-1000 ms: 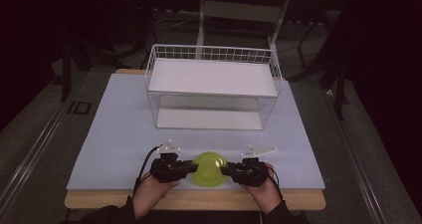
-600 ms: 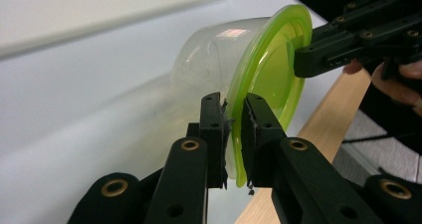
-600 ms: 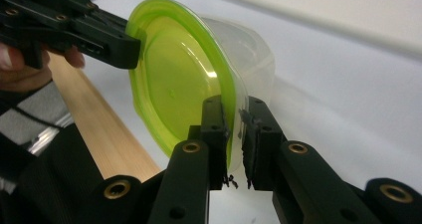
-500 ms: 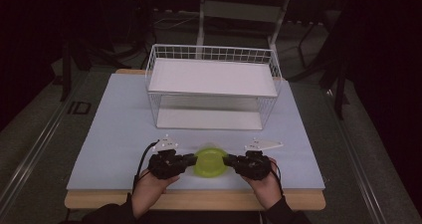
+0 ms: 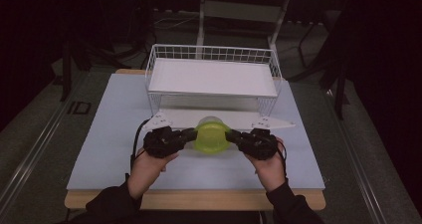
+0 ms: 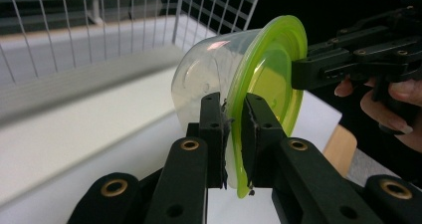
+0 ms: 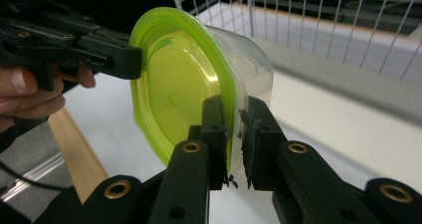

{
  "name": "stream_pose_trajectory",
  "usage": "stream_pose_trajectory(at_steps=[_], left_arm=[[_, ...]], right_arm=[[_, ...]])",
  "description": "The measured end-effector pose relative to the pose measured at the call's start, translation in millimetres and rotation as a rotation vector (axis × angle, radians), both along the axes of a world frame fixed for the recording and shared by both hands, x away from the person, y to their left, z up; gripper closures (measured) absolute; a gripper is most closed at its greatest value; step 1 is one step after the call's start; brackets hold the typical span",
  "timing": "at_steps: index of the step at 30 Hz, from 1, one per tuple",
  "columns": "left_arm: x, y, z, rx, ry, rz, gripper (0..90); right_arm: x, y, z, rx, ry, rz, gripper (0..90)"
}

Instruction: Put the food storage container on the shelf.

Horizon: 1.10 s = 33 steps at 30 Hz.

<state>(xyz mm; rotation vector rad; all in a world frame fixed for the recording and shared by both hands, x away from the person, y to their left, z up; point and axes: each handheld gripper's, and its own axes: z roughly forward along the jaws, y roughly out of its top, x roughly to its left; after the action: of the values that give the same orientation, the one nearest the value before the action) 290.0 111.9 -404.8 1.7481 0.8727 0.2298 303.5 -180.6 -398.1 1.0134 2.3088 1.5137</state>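
Clear plastic container (image 5: 212,135) with lime-green lid (image 6: 271,92) held between both grippers, lifted off the desk (image 5: 99,134), near the front edge, about midway between the left and right edges, just in front of the white wire basket (image 5: 213,77). Left gripper (image 5: 186,134) jaws clamped on the lid rim at the container's left side; in the left gripper view the two black jaws pinch the green rim edge between them, clear body on one side, lid face on the other. Right gripper (image 5: 235,136) jaws clamped on the rim at the opposite side; the right gripper view shows the same pinch on the rim. Container tipped on its side: lid face toward the person, clear body toward the basket. Body is translucent, round, tapered, with glare spots; looks empty. Lid is translucent green, round, with a raised lip, thin flange sticking out past the body. Left hand (image 5: 144,169) and right hand (image 5: 271,167) wrap the gripper handles, dark sleeves come in from the front edge. Grey three-cornered plates on top of each gripper. Cable (image 5: 134,144) loops off the left gripper. Basket sits toward the back-centre of the desk, white shelf panel inside.
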Motion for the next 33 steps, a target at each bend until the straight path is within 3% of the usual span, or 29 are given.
stream_pose_trajectory(at_steps=[1,3,11,18,27,33], left_arm=[[0.0,0.0,0.0,0.000,0.000,0.000,81.1],[8.0,1.6,14.0,-0.002,-0.017,0.006,81.2],[26.6,1.7,37.6,0.020,-0.023,0.018,81.1],[36.7,2.6,57.5,0.009,-0.036,0.027,81.1],[59.9,2.9,88.4,0.000,-0.056,0.037,81.0],[74.9,4.6,98.6,0.001,-0.053,0.052,80.9]], right_arm=[[0.0,0.0,0.0,0.000,0.000,0.000,81.0],[8.5,1.9,14.9,0.008,-0.007,-0.009,81.0],[25.6,4.6,33.4,0.028,0.010,-0.023,81.0],[35.4,6.6,53.6,0.033,0.005,-0.039,80.9],[54.2,6.9,80.2,0.067,0.002,-0.061,80.8],[70.7,11.7,94.7,0.065,0.023,-0.077,80.7]])
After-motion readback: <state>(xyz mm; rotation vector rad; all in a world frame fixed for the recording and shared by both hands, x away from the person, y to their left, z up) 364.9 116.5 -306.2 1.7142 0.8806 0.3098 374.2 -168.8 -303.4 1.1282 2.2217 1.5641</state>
